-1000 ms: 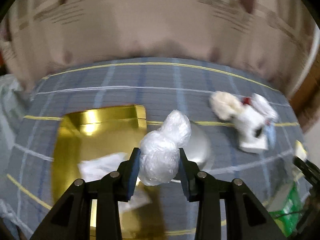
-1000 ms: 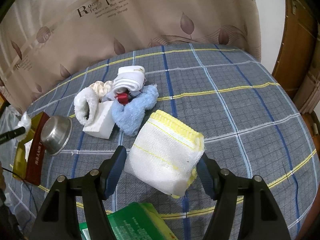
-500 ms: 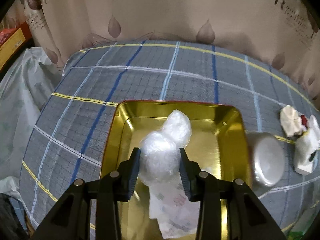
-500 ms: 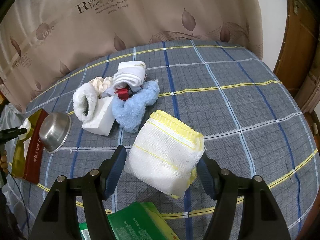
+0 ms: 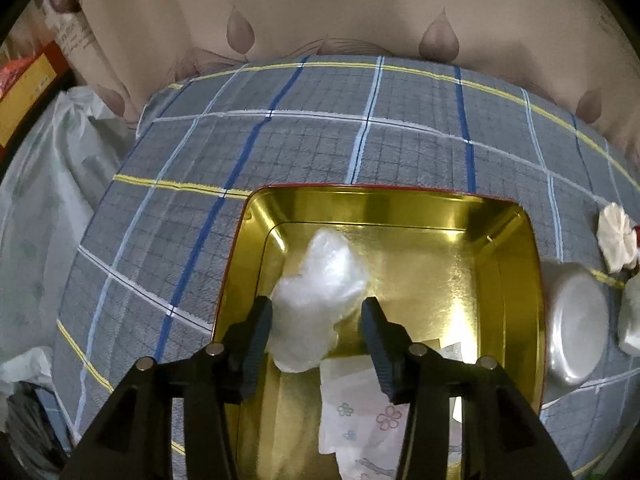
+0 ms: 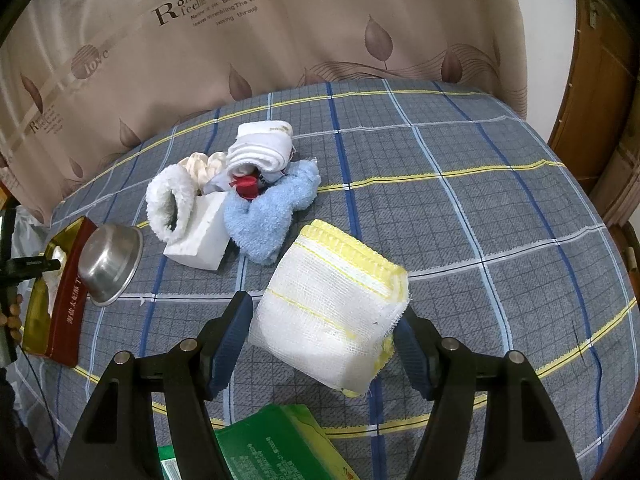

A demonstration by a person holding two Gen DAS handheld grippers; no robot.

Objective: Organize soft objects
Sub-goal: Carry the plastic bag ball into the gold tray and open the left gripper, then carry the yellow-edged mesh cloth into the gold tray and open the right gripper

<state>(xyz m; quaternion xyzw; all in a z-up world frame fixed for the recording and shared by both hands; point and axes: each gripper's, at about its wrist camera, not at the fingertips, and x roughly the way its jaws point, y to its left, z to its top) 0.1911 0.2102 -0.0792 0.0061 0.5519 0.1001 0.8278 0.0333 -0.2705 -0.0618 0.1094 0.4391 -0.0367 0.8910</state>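
Two grippers busy. Left gripper (image 5: 316, 320) spread wide over gold tin (image 5: 520, 272), crumpled plastic bag (image 5: 316, 300) loose between fingers, featherlight, slippery. Right gripper (image 6: 324, 328) squeezes folded gauze cloth (image 6: 332, 304) by sides above table; soft, compressible.

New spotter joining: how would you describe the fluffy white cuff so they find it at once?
On the plaid tablecloth sits a heap of soft things. At its left edge, the fluffy white cuff drapes over a white foam block. It alone forms an open fleecy ring.
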